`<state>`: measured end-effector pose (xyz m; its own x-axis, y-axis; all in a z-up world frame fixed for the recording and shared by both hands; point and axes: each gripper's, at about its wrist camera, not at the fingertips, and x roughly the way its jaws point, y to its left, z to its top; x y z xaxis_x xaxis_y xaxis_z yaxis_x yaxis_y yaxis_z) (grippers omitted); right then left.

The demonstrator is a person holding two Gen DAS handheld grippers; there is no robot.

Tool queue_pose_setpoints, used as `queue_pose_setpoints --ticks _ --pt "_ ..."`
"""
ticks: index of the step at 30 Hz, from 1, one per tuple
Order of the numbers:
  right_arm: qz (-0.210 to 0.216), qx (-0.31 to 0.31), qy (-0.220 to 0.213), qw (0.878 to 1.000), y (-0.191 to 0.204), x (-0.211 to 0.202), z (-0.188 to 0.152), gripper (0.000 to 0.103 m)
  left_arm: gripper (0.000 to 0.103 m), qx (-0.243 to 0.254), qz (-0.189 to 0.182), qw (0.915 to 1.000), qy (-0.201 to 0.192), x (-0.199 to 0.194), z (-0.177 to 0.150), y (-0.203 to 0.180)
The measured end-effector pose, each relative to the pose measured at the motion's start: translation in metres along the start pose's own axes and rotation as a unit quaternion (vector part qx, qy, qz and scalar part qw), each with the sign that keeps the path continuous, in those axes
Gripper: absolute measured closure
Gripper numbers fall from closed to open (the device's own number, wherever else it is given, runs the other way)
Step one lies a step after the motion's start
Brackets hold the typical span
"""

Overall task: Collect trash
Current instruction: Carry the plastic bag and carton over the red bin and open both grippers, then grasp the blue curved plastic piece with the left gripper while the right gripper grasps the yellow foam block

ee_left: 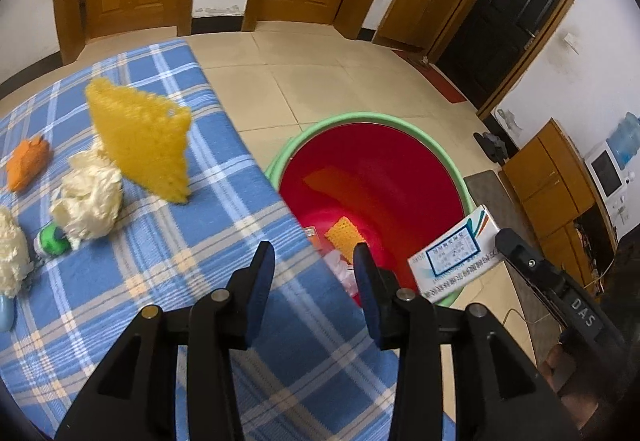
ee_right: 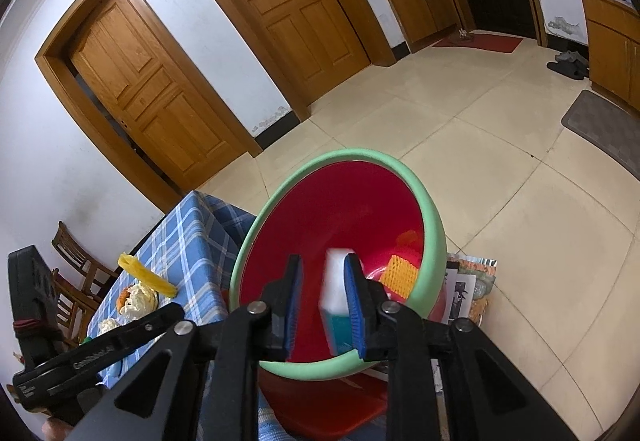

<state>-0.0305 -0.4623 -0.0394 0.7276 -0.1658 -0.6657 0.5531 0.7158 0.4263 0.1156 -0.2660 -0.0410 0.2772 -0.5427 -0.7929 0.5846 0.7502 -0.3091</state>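
Observation:
A red bin with a green rim (ee_left: 452, 165) stands on the floor beside the blue plaid table (ee_left: 168, 273); it also shows in the right wrist view (ee_right: 432, 209). A yellow foam net (ee_left: 346, 235) lies inside it. My left gripper (ee_left: 314, 269) is open and empty over the table edge. A large yellow foam net (ee_left: 140, 145) hangs blurred above the table. My right gripper (ee_right: 322, 273) is open over the bin; a white and teal box (ee_right: 336, 297) rests against its right finger, seemingly loose. The box (ee_left: 456, 253) also shows over the bin rim.
On the table lie a crumpled cream paper wad (ee_left: 90, 193), a second wad (ee_left: 10, 257), an orange scrap (ee_left: 28, 163) and a green and white bottle cap end (ee_left: 50, 239). Papers (ee_right: 468, 289) lie on the floor behind the bin. Wooden chairs (ee_right: 76, 261) stand beyond the table.

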Motion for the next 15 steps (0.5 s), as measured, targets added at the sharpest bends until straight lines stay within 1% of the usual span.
queue_pose_setpoints --ticks 5,7,15 --pt "0.003 0.000 -0.001 1.000 0.001 -0.002 -0.001 0.071 0.062 -0.012 0.004 0.9999 -0.010 -0.012 -0.005 0.009" --pt "0.005 0.000 -0.002 1.000 0.002 -0.004 -0.001 0.066 0.062 -0.016 0.005 0.9997 -0.015 -0.017 -0.006 0.014" --pt "0.015 -0.006 -0.004 1.000 0.010 -0.011 -0.003 0.056 0.062 -0.032 0.015 0.9988 -0.033 -0.036 -0.014 0.026"
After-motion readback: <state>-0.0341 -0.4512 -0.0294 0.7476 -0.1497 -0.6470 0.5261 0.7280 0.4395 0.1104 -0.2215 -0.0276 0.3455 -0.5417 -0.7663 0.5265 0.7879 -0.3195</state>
